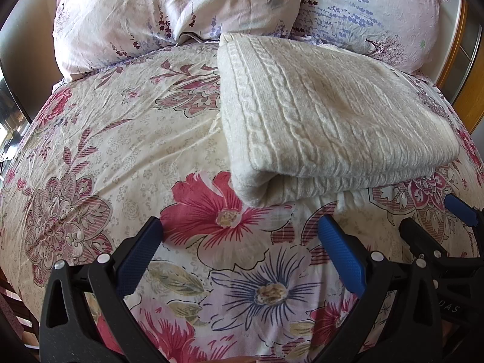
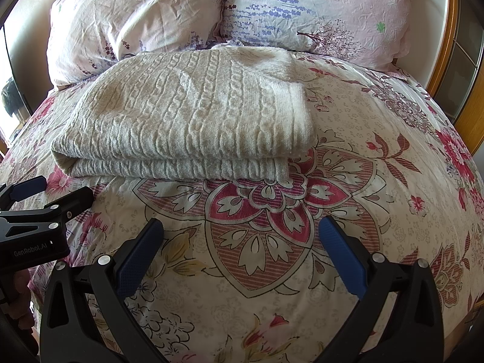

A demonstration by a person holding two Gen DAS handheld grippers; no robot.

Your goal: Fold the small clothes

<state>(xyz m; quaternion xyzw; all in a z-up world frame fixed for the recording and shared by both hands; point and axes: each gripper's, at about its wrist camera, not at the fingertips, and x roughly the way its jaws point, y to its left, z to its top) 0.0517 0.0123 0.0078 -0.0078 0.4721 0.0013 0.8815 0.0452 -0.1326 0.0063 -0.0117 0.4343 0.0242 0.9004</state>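
A cream cable-knit sweater [image 1: 326, 121] lies folded in a thick rectangle on the floral bedspread [image 1: 106, 151], its rounded fold edge facing me. In the right wrist view the same sweater [image 2: 187, 115] sits up and left of centre. My left gripper [image 1: 240, 227] is open over the bedspread, just short of the sweater's near left corner, with nothing between its blue pads. My right gripper [image 2: 240, 227] is also open and empty, a short way in front of the sweater. Each gripper shows in the other's view: the right gripper [image 1: 432, 214] at the right edge, the left gripper [image 2: 51, 190] at the left edge.
Two pink floral pillows [image 2: 136, 15] [image 2: 317, 6] lean at the head of the bed behind the sweater. A wooden frame [image 2: 453, 45] runs along the right side. Bare bedspread [image 2: 378, 181] spreads to the right of the sweater and in front of it.
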